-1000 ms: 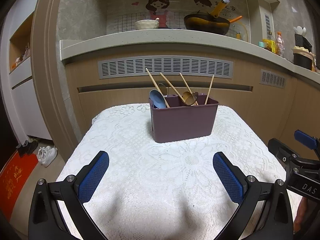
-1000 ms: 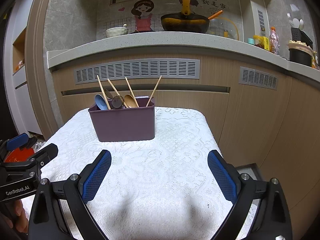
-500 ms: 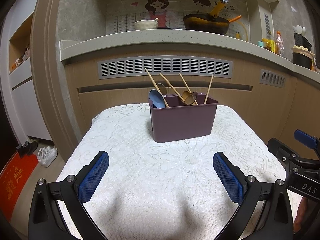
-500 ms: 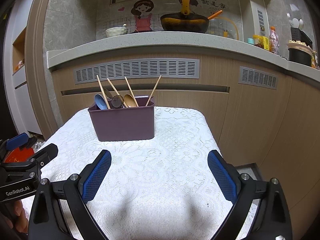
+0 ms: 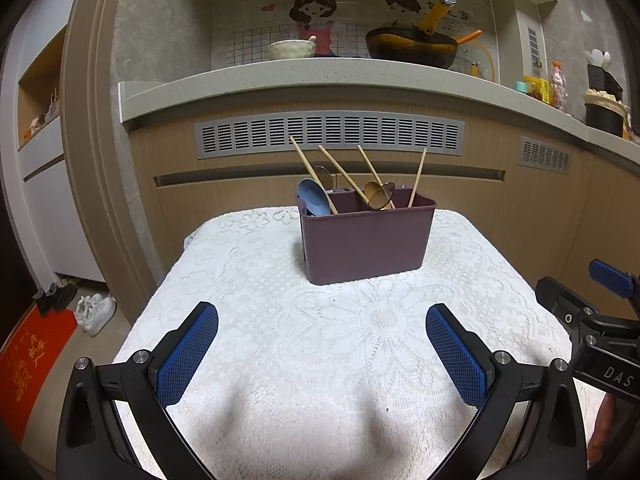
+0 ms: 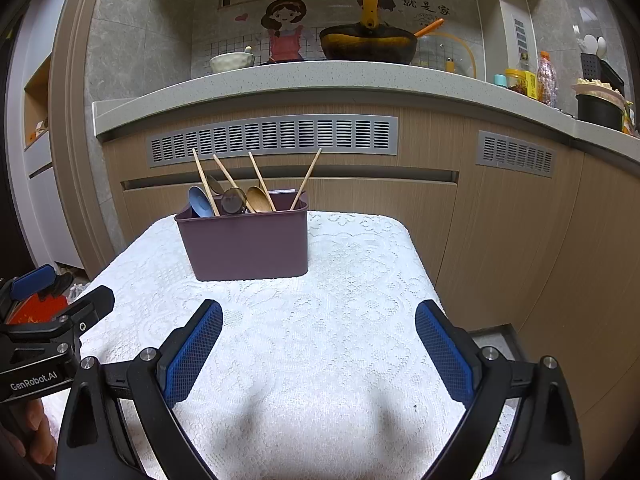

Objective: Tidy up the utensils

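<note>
Utensils [image 5: 344,188] were well ahead of your fingers: both the left gripper [image 5: 322,354] and the right gripper [image 6: 318,350] hung spread wide and empty over the lace cloth [image 5: 320,340]. Spoons and chopsticks stood in the purple caddy [image 6: 244,242] at the table's far end; none lay loose, so the sorting looked finished. Beyond stood a kitchen counter [image 6: 320,76] carrying a wok [image 6: 368,44].

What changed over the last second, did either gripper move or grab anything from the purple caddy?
Nothing visibly changed. The left gripper and right gripper stay open and empty above the lace tablecloth, and the purple caddy keeps its spoons and chopsticks where they were.
</note>
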Available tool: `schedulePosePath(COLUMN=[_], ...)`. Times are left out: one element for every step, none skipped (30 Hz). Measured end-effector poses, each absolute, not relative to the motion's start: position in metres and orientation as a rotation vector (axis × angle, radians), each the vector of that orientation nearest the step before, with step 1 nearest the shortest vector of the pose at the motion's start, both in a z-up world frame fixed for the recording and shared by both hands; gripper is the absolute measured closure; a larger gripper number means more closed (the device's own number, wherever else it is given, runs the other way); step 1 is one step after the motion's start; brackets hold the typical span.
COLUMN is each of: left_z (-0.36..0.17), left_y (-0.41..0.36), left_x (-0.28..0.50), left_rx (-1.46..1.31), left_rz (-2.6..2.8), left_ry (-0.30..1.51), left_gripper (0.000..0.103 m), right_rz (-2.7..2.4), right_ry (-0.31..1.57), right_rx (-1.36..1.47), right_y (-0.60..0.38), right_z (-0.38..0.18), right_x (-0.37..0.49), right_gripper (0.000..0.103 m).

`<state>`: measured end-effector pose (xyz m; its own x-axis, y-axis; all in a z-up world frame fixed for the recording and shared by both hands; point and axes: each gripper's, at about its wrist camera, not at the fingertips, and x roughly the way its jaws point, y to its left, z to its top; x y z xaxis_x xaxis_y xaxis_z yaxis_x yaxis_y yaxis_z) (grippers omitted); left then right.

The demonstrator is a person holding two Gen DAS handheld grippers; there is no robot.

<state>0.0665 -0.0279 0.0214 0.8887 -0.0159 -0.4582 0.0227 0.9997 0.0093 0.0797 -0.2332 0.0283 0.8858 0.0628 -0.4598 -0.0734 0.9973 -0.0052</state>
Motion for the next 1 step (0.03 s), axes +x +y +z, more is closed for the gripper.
schedulePosePath(left_z=[0.0212], left_y=[-0.0292], left_x=[0.0657], left_rx=[0.024], left_rz=[-0.017], left_ry=[0.471], left_gripper=[0.0], right_rz=[0.07], right_ry=[0.477], right_rx=[-0.022], right_y=[-0.2334], right_z=[0.0282], right_x=[0.0797], right_gripper=[0.007])
